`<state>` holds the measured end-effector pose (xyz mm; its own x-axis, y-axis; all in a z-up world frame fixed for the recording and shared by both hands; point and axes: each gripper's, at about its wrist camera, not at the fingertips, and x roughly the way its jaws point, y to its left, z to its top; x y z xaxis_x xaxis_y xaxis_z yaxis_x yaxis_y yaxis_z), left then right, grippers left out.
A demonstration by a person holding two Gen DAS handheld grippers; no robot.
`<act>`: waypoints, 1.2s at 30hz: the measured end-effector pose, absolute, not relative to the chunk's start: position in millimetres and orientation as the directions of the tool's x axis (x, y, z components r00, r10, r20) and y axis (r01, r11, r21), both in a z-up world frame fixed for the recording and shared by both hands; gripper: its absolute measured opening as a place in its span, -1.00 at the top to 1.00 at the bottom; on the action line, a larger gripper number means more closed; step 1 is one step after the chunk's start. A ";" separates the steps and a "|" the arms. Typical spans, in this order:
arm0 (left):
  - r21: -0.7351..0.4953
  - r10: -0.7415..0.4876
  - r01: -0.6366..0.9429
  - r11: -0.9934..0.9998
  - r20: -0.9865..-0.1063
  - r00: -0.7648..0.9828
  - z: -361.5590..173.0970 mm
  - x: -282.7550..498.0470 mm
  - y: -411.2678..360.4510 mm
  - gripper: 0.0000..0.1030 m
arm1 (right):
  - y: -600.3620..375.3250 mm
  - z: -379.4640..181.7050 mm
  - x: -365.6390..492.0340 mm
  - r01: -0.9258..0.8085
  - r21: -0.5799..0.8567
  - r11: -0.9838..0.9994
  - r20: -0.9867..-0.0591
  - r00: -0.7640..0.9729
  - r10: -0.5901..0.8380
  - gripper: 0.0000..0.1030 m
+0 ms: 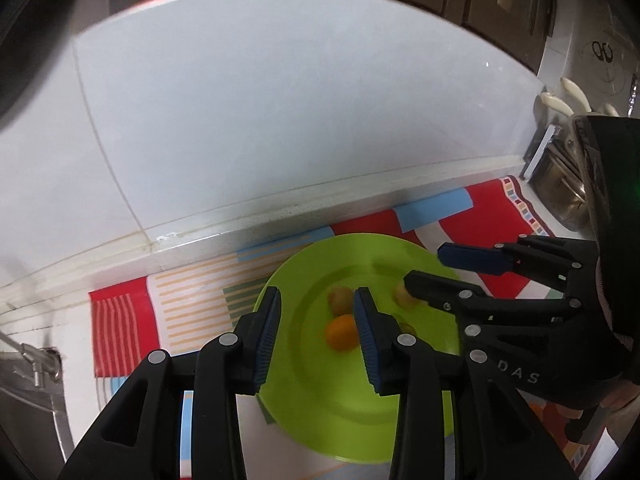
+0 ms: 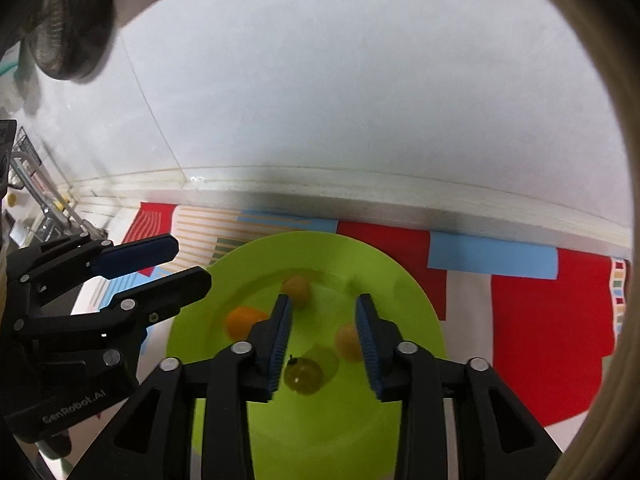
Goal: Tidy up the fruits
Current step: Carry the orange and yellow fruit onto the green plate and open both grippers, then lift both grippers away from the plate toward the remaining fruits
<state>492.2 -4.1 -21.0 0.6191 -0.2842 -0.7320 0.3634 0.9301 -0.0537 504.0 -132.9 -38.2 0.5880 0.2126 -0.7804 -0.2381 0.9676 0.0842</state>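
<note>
A lime-green plate (image 1: 320, 412) (image 2: 332, 440) lies on a striped cloth and carries several small round fruits. In the left wrist view my left gripper (image 1: 316, 308) stands open over the plate, and an orange fruit (image 1: 341, 332) lies by its right finger. Two yellowish fruits (image 1: 340, 298) (image 1: 402, 296) lie farther back. My right gripper (image 1: 424, 268) comes in from the right, jaws apart. In the right wrist view my right gripper (image 2: 323, 304) is open above a green fruit (image 2: 303, 376) that its pads do not touch. An orange fruit (image 2: 244, 322) lies to the left, near my left gripper (image 2: 192, 264).
A red, blue and striped cloth (image 1: 120, 320) (image 2: 540, 320) covers the counter beneath the plate. A white tiled wall (image 1: 280, 120) rises just behind it. A metal tap (image 2: 52, 208) and sink stand at the left. Pale handles (image 1: 560, 100) and a metal rack are at the right.
</note>
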 end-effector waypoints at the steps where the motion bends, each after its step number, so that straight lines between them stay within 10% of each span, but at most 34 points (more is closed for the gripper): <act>1: -0.051 -0.281 0.358 0.932 -0.727 0.626 -17.8 487.2 -2.3 0.23 | -132.2 -33.5 497.5 -0.235 0.074 0.969 -0.774 0.599 0.205 0.26; 36: 0.011 -0.129 0.157 0.988 -0.513 0.848 49.5 274.5 45.6 -0.57 | -140.2 39.2 293.5 -0.122 0.093 0.988 -0.585 0.797 0.153 -0.39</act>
<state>274.5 45.6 49.5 0.8484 -0.1288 -0.5134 0.1565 0.9876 0.0109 293.5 -140.2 39.2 0.7965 0.1531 -0.5849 -0.1219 0.9882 0.0925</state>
